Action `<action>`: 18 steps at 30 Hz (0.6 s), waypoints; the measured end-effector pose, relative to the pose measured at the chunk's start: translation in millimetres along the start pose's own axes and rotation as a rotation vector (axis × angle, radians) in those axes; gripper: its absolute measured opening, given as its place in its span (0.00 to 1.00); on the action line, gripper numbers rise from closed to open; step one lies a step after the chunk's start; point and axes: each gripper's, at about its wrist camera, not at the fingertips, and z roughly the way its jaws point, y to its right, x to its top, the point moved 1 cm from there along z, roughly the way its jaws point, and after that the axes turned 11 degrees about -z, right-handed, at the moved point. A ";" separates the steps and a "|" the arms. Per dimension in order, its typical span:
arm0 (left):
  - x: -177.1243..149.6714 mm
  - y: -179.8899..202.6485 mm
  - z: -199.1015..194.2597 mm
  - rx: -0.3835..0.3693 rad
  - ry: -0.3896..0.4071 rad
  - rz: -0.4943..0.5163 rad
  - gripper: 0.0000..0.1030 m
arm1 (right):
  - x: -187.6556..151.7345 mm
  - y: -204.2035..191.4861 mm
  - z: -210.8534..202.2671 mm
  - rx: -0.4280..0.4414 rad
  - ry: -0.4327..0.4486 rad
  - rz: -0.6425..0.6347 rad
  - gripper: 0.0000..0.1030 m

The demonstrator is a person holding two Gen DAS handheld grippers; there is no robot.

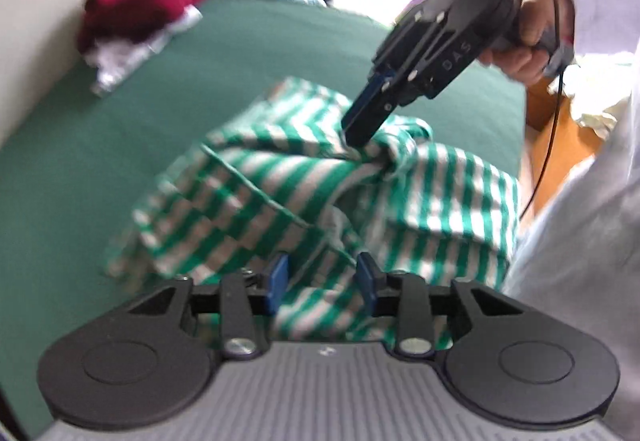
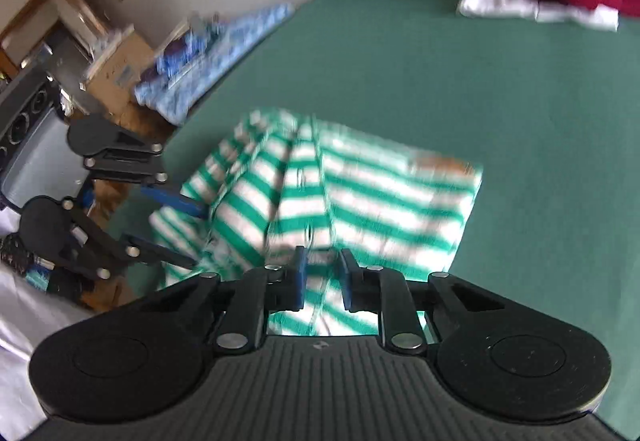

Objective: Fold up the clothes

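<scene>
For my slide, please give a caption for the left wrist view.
Right gripper pinches a striped shirt on a green bed; left gripper open below.

Both wrist views look closely down, somewhat blurred, sharing the striped garment (image 1: 304, 201).

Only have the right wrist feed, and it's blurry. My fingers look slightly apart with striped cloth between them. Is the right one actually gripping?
Observer: Yes. In the left wrist view, the right hand-held gripper has its fingers pressed together on a bunched ridge of the green-and-white striped garment.
Operator: Anything trailing behind it?
Observer: A thin black cable hangs below the person's right hand, which is on the handle. It runs down past the bed edge.
Operator: Is the left one holding cloth?
Observer: No. Its own camera shows the left hand-held gripper open. Striped fabric lies in the gap between its fingers, unpinched.
</scene>
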 end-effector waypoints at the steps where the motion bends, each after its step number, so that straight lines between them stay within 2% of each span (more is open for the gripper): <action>1: -6.3 2.4 8.5 -0.008 -0.017 -0.004 0.40 | -5.2 -3.6 4.3 -0.015 -0.023 -0.021 0.19; 3: -15.0 6.4 12.5 0.000 0.011 0.008 0.50 | -13.9 -6.7 5.1 -0.025 -0.002 -0.023 0.18; 7: -9.4 2.2 -4.4 -0.033 -0.007 -0.020 0.48 | -3.5 -13.8 -5.4 -0.072 -0.037 -0.062 0.18; 10: -7.2 0.6 -35.1 -0.036 0.043 -0.018 0.48 | 11.3 -14.1 -25.5 -0.117 0.051 -0.061 0.21; 12: -6.5 -3.5 -51.0 -0.047 0.081 -0.043 0.52 | 21.9 -15.7 -27.8 -0.117 0.121 -0.044 0.21; 14: -7.2 -8.6 -46.8 -0.053 0.077 -0.078 0.51 | 32.0 -17.3 -19.3 -0.113 0.165 -0.036 0.21; 16: -9.5 -8.0 -27.8 -0.067 0.032 -0.108 0.46 | 36.2 -17.8 -0.2 -0.138 0.151 -0.037 0.21; 18: -14.4 -3.5 -10.8 -0.082 0.001 -0.113 0.45 | 31.5 -14.3 15.0 -0.151 0.133 -0.022 0.21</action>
